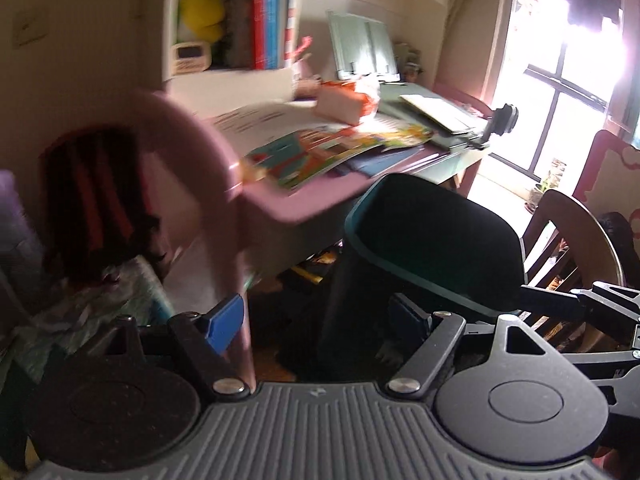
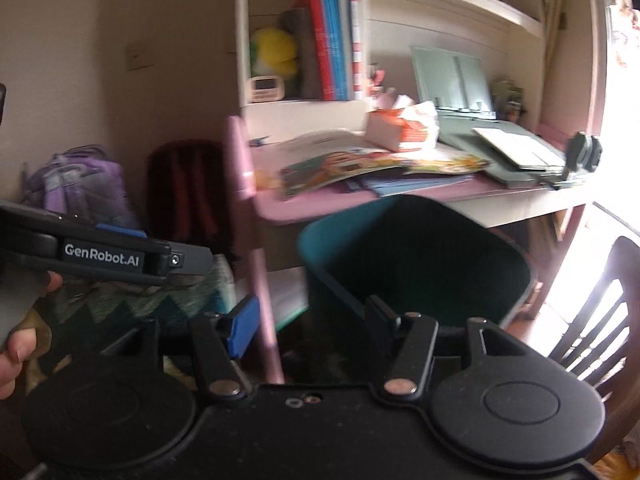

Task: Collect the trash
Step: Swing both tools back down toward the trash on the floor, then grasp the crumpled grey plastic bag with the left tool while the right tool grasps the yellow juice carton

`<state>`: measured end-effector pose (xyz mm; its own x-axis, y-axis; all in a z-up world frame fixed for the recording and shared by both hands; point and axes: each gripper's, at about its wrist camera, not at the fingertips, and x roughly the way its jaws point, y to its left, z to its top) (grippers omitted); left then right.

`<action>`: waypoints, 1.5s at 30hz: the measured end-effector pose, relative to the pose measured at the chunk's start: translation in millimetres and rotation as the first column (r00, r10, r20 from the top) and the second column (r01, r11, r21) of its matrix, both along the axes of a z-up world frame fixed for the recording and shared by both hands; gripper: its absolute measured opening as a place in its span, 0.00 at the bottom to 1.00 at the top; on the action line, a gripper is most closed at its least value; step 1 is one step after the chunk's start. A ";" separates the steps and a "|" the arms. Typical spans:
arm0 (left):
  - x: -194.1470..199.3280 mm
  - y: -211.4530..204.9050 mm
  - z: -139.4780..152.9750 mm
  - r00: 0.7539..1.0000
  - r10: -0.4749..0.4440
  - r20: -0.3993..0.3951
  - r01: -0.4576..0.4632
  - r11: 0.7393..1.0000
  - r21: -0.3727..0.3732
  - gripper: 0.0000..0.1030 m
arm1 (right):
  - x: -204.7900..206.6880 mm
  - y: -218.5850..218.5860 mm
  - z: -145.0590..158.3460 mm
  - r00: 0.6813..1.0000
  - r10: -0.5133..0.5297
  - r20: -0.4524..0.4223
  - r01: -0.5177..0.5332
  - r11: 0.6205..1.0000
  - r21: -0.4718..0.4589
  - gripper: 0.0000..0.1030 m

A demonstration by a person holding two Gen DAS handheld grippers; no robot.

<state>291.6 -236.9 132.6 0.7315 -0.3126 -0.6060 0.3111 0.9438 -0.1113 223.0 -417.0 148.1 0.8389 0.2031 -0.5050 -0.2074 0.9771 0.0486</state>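
With both the left gripper [image 1: 316, 322] and right gripper [image 2: 310, 320] spread and empty, a blurred reach could knock the teal bin [image 2: 412, 256] or rake books off the bench [image 2: 360, 196] rather than the crumpled wrapper [image 2: 416, 124].

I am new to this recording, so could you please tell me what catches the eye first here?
A dark teal plastic bin stands open in front of the pink desk, just beyond both open grippers. On the desk, colourful picture books lie spread, with an orange-and-white tissue pack behind them.

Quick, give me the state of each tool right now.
Left tool: open, nothing between its fingers.
Right tool: open, nothing held; the teal bin stands just ahead.
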 end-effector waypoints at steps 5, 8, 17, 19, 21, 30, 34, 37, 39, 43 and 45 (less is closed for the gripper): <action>-25.0 46.9 -8.3 0.999 0.031 0.009 -0.031 0.999 0.024 0.77 | -10.7 40.6 -6.5 0.997 0.083 -0.010 -0.082 0.997 0.010 0.57; -39.0 78.7 -17.5 0.999 0.053 -0.006 -0.053 0.998 0.018 0.78 | -16.9 71.6 -14.4 0.988 0.150 -0.022 -0.150 0.989 0.009 0.57; -78.3 176.5 -68.2 0.989 0.141 -0.044 -0.139 0.989 0.055 0.79 | -25.3 172.6 -61.4 0.931 0.352 -0.097 -0.352 0.936 0.015 0.58; -85.1 198.8 -84.5 0.983 0.166 -0.072 -0.163 0.985 0.049 0.79 | -23.6 193.4 -77.0 0.912 0.389 -0.126 -0.389 0.921 0.032 0.58; -91.4 217.9 -99.5 0.979 0.180 -0.097 -0.177 0.983 0.043 0.79 | -21.8 212.7 -94.5 0.894 0.419 -0.157 -0.416 0.908 0.050 0.58; -95.7 291.1 -183.3 0.940 0.261 -0.221 -0.264 0.964 0.018 0.97 | -5.8 271.1 -181.3 0.836 0.452 -0.311 -0.452 0.889 0.079 0.58; -85.7 315.5 -230.2 0.914 0.298 -0.276 -0.308 0.951 0.007 0.97 | 5.7 287.5 -228.1 0.812 0.447 -0.376 -0.447 0.890 0.094 0.59; -76.8 328.3 -266.4 0.903 0.301 -0.306 -0.308 0.951 0.024 0.98 | 15.4 298.5 -265.6 0.792 0.439 -0.424 -0.440 0.892 0.103 0.59; -69.5 334.4 -293.0 0.893 0.291 -0.345 -0.297 0.954 0.036 0.98 | 26.7 306.3 -294.9 0.771 0.420 -0.478 -0.419 0.901 0.115 0.59; -53.8 338.1 -348.9 0.867 0.285 -0.409 -0.271 0.958 0.092 0.98 | 50.5 317.0 -350.7 0.722 0.380 -0.578 -0.368 0.919 0.144 0.59; -47.3 334.7 -379.7 0.857 0.242 -0.455 -0.213 0.970 0.113 0.98 | 61.8 319.9 -382.9 0.685 0.353 -0.637 -0.335 0.929 0.154 0.59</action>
